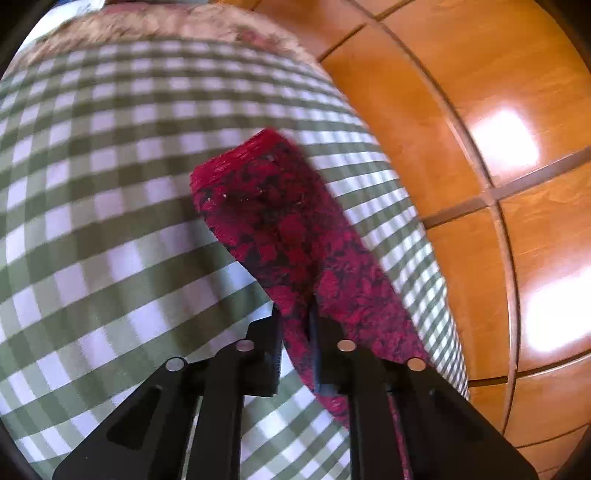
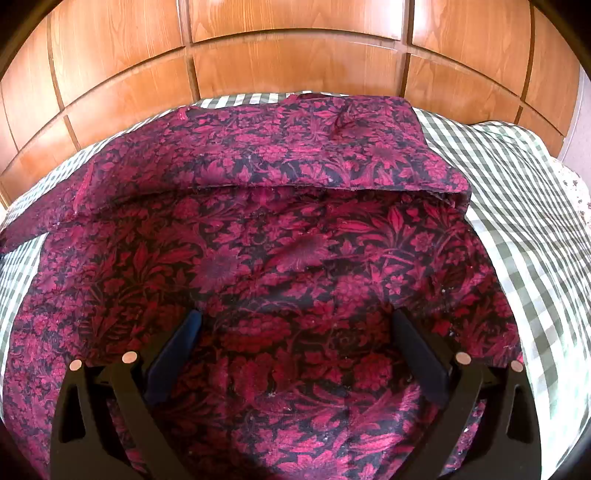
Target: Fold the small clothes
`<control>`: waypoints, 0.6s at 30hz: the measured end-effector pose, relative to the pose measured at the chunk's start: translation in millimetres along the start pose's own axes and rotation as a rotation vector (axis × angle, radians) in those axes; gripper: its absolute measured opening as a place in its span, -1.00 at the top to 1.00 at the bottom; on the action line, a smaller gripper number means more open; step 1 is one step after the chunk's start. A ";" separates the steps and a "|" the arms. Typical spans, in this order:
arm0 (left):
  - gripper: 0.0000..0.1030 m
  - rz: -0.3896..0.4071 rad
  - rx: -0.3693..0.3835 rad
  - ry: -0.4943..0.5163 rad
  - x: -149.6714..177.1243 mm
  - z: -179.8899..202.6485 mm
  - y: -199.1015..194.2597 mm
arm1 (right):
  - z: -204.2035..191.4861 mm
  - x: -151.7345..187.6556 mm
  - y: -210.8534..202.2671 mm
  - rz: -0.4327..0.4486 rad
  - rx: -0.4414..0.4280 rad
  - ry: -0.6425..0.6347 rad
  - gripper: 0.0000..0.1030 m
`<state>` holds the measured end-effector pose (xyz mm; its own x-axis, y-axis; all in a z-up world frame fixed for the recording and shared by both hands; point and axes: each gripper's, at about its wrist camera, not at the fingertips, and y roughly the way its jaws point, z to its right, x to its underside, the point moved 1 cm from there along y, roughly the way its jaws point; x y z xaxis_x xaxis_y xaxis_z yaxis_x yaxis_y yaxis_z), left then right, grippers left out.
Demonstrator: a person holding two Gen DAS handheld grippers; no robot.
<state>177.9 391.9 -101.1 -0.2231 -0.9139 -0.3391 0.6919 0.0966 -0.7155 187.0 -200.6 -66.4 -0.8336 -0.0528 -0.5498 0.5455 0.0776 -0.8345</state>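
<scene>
Closest thing in the left wrist view is the left gripper (image 1: 295, 325), with its two black fingers pinched together on a strip of the red floral garment (image 1: 280, 221), so it's basically closed with cloth clamped between the pads. From the pinch the fabric runs away from the camera as a narrow band that looks lifted off the surface, ending in a plain red hem at the far tip. Under it is the green-and-white checked tablecloth (image 1: 110, 206), and past that, at the far end, a beige floral cloth edge (image 1: 166, 26), a bit blurry. Off to the right side are glossy wood panels (image 1: 498, 147) with bright glare spots. Over in the right wrist view, the right gripper (image 2: 295, 325) is spread wide with nothing in it, its fingers (image 2: 421, 354) hovering over or resting on the garment, can't tell which. The red floral garment (image 2: 280, 258) fills most of that view, lying flat on the checked tablecloth (image 2: 517, 192), and its far part has a flap folded over with a straight crease. Beyond the table are more wood panels (image 2: 295, 55).
</scene>
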 end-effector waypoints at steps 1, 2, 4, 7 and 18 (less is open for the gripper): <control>0.81 0.015 0.002 0.043 1.5 8.2 -4.4 | 0.0 -0.2 0.3 0.000 0.000 0.000 -0.97; 0.81 0.038 0.012 0.110 6.3 22.1 -12.4 | -0.3 -0.4 0.5 -0.001 0.003 -0.001 -0.97; 0.81 0.073 0.043 0.240 21.1 49.9 -28.1 | -0.3 -1.8 0.9 -0.001 0.006 -0.004 -0.97; 0.81 0.090 0.112 0.399 57.7 87.8 -52.3 | -0.2 -2.3 1.2 -0.001 0.004 -0.002 -0.97; 0.81 -0.073 0.266 0.873 243.3 191.4 -49.0 | -0.6 -4.2 3.2 0.001 -0.001 0.004 -0.97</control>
<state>221.2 89.3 -31.7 -0.6375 -0.2806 -0.7176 0.7670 -0.1425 -0.6256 192.3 -199.6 -66.8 -0.8334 -0.0491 -0.5505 0.5463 0.0785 -0.8339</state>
